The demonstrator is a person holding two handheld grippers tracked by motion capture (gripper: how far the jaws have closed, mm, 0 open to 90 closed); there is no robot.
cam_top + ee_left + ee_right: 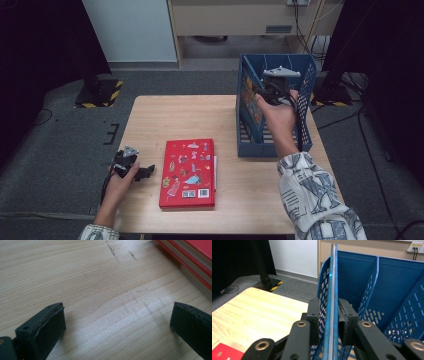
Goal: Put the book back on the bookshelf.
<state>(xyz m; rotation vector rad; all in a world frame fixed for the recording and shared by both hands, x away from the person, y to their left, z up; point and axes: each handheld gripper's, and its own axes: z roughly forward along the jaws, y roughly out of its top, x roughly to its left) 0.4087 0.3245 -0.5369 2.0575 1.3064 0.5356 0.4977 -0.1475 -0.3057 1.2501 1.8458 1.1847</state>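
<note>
The right gripper [333, 322] clamps a thin blue book [333, 290] upright inside the blue file rack [305, 75] at the table's [165, 112] far right edge, while the left gripper [117, 325], jaws wide, rests just left of the flat red book [188, 172], nearer it.

Lab, black stands [95, 85], trailing cables [367, 145]

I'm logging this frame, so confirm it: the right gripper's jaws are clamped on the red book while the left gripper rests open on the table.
Not the red book: it lies flat on the table. The right gripper view shows the right gripper clamped on the blue file rack and a thin book against its wall. The left gripper is open.
</note>
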